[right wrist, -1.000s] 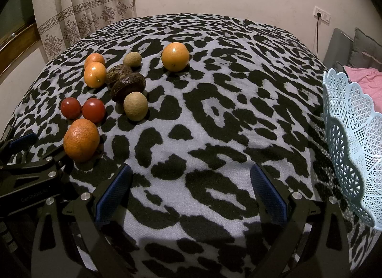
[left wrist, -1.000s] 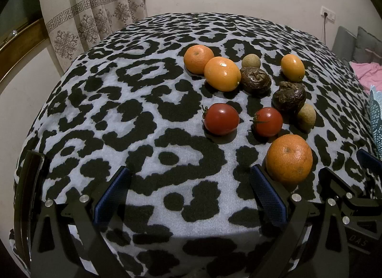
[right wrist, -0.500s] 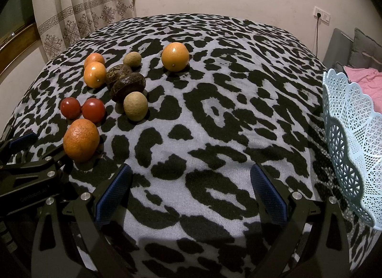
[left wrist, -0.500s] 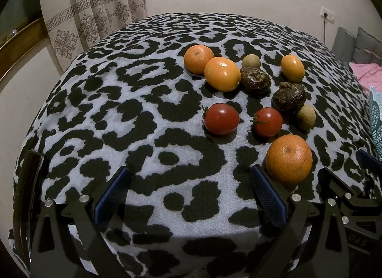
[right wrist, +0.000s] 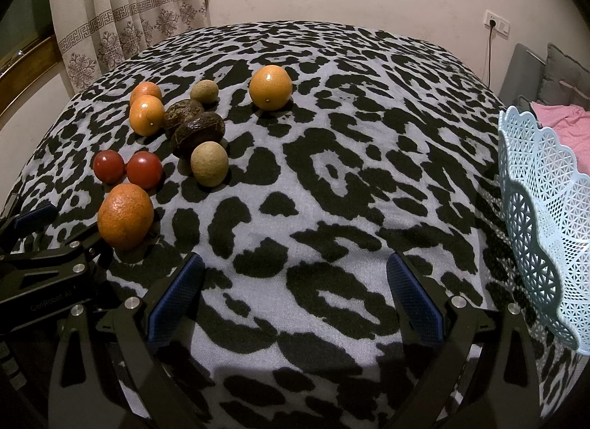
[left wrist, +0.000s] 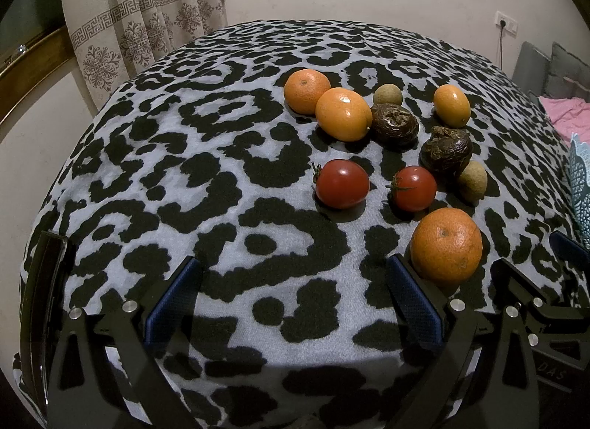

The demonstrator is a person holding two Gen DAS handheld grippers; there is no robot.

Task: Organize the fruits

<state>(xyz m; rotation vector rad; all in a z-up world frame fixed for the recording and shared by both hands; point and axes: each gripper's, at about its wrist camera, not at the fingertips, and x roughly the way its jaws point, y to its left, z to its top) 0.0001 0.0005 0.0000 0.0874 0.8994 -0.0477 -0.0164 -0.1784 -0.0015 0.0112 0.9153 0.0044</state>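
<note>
Fruit lies loose on a leopard-print cloth (left wrist: 221,178). Nearest me is a big orange (left wrist: 446,246) (right wrist: 125,216), just beyond my left gripper's right finger. Behind it sit two red tomatoes (left wrist: 342,183) (right wrist: 144,170), two dark wrinkled fruits (left wrist: 394,124) (right wrist: 198,129), two small tan round fruits (left wrist: 472,180) (right wrist: 209,164) and several more oranges (left wrist: 343,114) (right wrist: 270,87). My left gripper (left wrist: 291,296) is open and holds nothing. My right gripper (right wrist: 293,296) is open too, over bare cloth right of the fruit. A pale blue lattice basket (right wrist: 545,208) stands at the right.
A patterned curtain (left wrist: 140,23) and a wood-framed ledge (left wrist: 33,56) are at the back left. A wall socket with a cable (right wrist: 496,23), grey cushions (right wrist: 564,75) and pink fabric (right wrist: 564,115) lie at the back right. The cloth drops off at the left edge.
</note>
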